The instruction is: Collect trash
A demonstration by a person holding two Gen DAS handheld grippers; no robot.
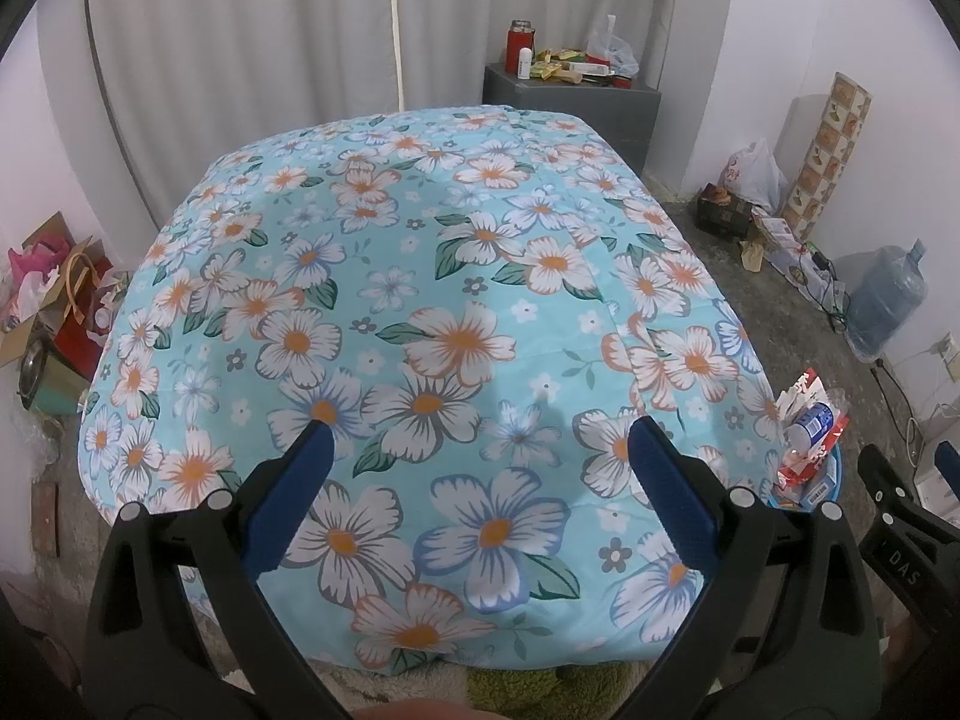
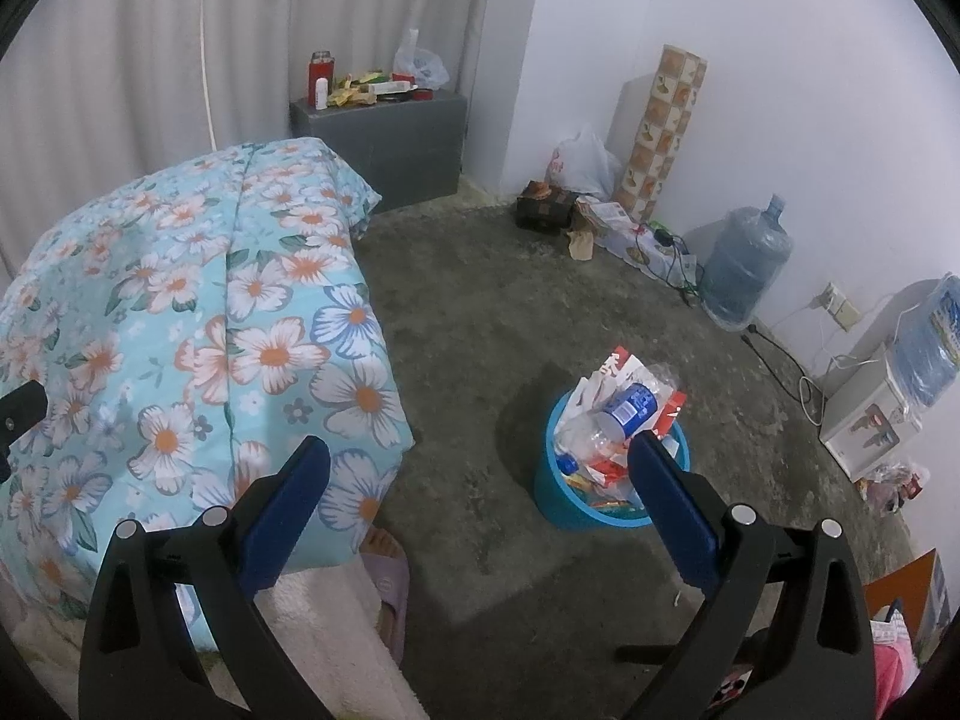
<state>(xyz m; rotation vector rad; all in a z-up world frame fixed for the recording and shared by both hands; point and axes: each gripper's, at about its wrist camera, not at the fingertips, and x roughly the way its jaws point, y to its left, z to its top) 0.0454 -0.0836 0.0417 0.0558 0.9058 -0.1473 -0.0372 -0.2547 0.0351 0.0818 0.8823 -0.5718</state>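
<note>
Blue plastic is what you want to look at: the small bin (image 2: 600, 504) sits on the concrete floor (image 2: 480, 324) just ahead of your right gripper (image 2: 480, 450), its rim partly behind that gripper's right finger. It is heaped with trash (image 2: 612, 420): a clear bottle (image 2: 624, 411) with a blue label lies tilted across the top, with red and white wrappers sticking up around and under it. Your right gripper's fingers stand wide apart with nothing between them, and they hover above the floor between the bin and the bed corner.

Your left gripper (image 1: 480, 450) is also spread wide and empty, hanging over the flowered bedspread (image 1: 420, 300), which fills the space ahead of it and between its fingers. From that side the bin (image 1: 831, 480) shows off to the right of the right finger, beyond the bed's edge, with the bottle (image 1: 813, 423) and wrappers poking above it.

Farther ahead of both grippers a grey cabinet (image 2: 384, 132) stands by the curtain (image 2: 150, 48). Ahead and to the right of your right gripper, a large water jug (image 2: 744, 261) rests against the wall.
</note>
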